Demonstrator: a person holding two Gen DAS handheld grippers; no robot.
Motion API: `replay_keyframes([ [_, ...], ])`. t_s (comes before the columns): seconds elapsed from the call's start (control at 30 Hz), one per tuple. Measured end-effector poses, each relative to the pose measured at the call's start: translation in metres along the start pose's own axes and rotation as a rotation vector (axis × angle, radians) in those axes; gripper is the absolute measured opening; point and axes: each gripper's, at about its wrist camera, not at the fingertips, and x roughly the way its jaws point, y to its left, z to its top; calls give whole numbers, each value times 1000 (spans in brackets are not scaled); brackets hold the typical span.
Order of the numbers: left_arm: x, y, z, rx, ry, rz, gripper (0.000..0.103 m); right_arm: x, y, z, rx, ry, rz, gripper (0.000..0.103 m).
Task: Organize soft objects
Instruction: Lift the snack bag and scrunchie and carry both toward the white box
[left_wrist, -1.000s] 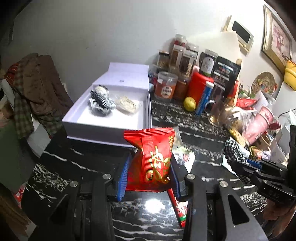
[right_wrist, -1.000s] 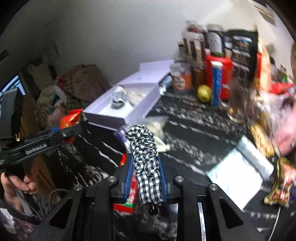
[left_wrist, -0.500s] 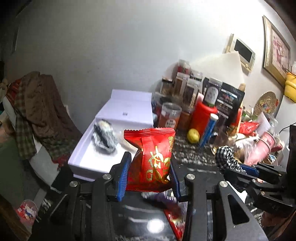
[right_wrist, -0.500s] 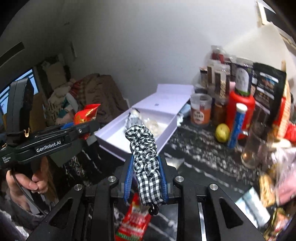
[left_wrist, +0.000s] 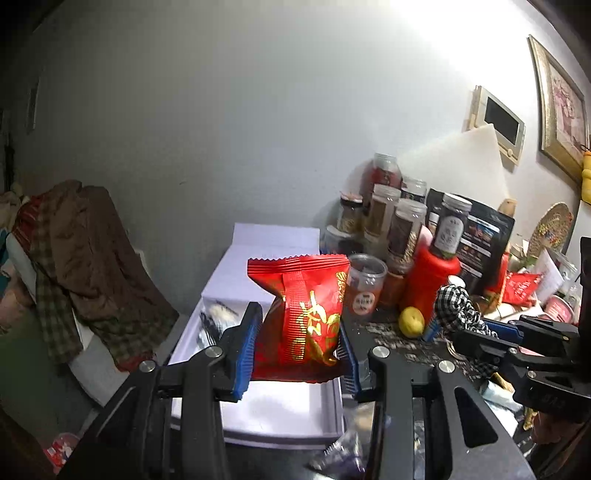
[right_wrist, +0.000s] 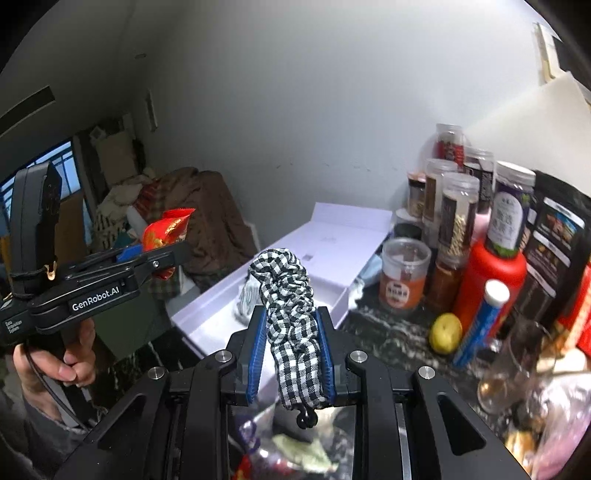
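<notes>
Above the near end of the white box (left_wrist: 280, 410), where 1 checked item (left_wrist: 216, 317) already lies, the left gripper (left_wrist: 298, 352) pinches a red snack packet (left_wrist: 303, 317) and the right gripper (right_wrist: 291, 354) a checked scrunchie (right_wrist: 286, 295), so neither of these 2 looks placed yet, with more clutter left on the table (right_wrist: 388, 339).

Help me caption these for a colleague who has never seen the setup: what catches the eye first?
First, the bright red snack packet clamped in the left hand-held gripper above the open white box. Next, the black-and-white checked scrunchie pinched in the right hand-held gripper, with crowded jars along the wall to its right.
</notes>
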Motion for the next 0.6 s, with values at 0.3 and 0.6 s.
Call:
replay_keyframes([
  [0.3, 36, 21, 31, -21, -49, 32, 39, 38, -5, 33, -23, -26, 28, 26],
  [0.6, 72, 40, 47, -3, -57, 81, 39, 83, -8, 59, -23, -41, 64, 26],
])
